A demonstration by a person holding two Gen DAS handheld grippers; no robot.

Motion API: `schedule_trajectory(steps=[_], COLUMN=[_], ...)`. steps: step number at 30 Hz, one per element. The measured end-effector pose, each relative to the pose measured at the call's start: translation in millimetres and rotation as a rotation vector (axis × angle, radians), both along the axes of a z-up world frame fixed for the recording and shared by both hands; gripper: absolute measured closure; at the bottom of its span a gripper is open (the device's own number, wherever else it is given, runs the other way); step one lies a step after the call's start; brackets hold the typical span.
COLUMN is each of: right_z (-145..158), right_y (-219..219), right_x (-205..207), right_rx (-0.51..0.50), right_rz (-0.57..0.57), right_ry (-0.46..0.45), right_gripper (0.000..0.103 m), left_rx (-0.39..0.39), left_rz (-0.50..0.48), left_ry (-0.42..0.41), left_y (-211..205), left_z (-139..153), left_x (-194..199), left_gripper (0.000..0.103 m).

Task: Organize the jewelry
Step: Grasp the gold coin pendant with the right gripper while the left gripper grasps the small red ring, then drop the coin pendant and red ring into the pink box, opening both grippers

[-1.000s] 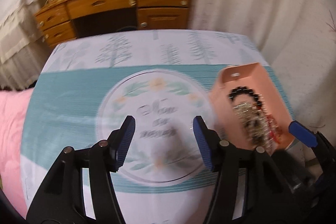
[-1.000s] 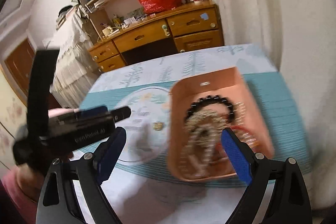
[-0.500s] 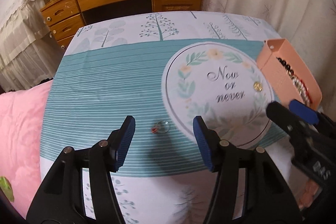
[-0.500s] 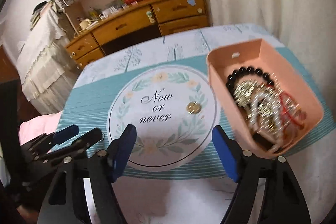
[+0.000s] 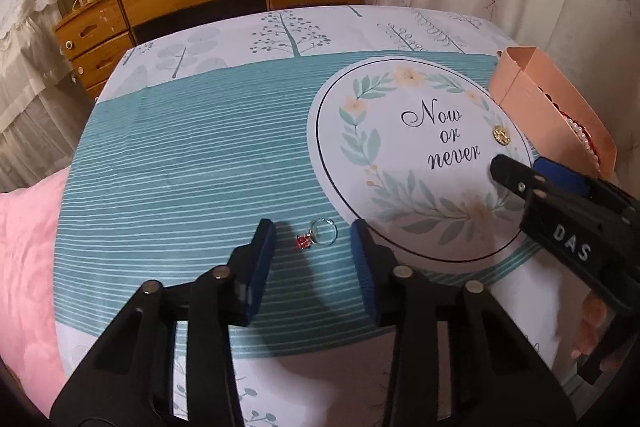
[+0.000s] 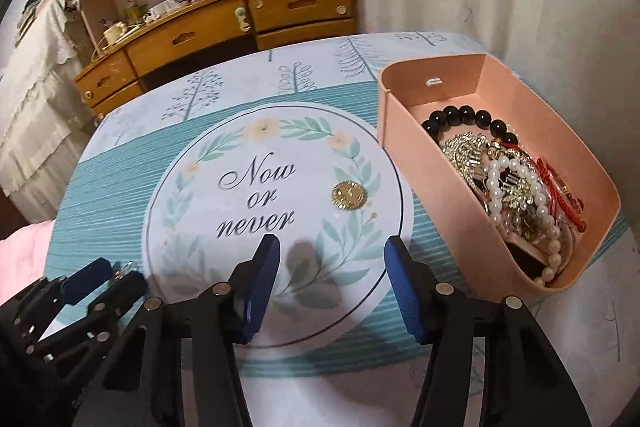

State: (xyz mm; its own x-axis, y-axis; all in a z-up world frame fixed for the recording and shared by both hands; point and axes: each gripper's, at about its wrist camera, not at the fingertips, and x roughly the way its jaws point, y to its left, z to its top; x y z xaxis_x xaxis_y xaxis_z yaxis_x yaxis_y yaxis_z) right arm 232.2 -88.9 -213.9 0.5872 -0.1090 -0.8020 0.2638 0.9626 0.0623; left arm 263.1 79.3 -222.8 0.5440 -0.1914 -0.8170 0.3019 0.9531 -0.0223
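On the bench, the left gripper (image 5: 312, 259), jaws just closing but unclenched, straddles the ring (image 5: 319, 235) for pickup, while the right gripper (image 6: 332, 283), also closing and empty, approaches the brooch (image 6: 349, 195) beside the tray (image 6: 404, 147).

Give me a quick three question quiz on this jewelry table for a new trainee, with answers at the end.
1. True or false: the ring lies inside the pink box.
2. Which loose piece lies nearer the box: A) ring, B) gold brooch?
3. What color is the ring's stone?

Key:
1. False; it lies on the striped cloth between the open left gripper's fingers.
2. B.
3. Red.
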Motion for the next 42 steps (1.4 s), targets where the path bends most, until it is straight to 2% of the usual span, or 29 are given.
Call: schedule_trajectory(steps=[3,5,6,14,15,17,27,36,42], right_z=[-2.3,-3.0,-3.8,-6.5,-6.8,-6.9,-0.4,61.3,95.3], right_y=[-5.1,-7.3,-9.0,-7.8,-7.2,-7.2,-11.2,-29.8,-68.4], right_x=[7.4,13.3,15.6,39.0,41.4,46.5,40.0,8.1,-26.1], right_rx=[-0.015,-0.025,-0.026,-0.075,-0.084,-0.103,-0.064,-0.026,-0.115], right_rz=[-0.008,-0.021,-0.027,-0.020,-0.019,-0.021,0.012,0.093,0.143], right_ry=[-0.010,-0.009,-0.008,-0.006,-0.005,-0.002,-0.016,-0.160,-0.255], right_gripper=[0.049,0.050,0.051,0.059,0.063,0.083,0.084,0.084,0.084], left_rx=[-0.007,-0.033,-0.051,-0.077,-0.078,-0.084,-0.167,-0.177,-0.208], left_rz=[0.004,-0.004,-0.013,-0.047,-0.049,-0.051,-0.016,-0.070,-0.092], left_ry=[-0.010,-0.006,-0.003,0.005,0.006,0.003,-0.009,-0.118,-0.188], left_y=[1.4,3.1,3.9,0.4,0.2,0.3,1.0,-45.1,-101.0], left_z=[-0.1,0.2,0.2,0.3,0.6,2.6,23.7,55.2,80.6], left_x=[1.4,2.4,2.7,-1.1,-1.6,-2.1,2.7,1.4,-3.0], left_gripper=[0.086,0.090,0.098,0.098,0.098,0.098,0.098,0.098,0.098])
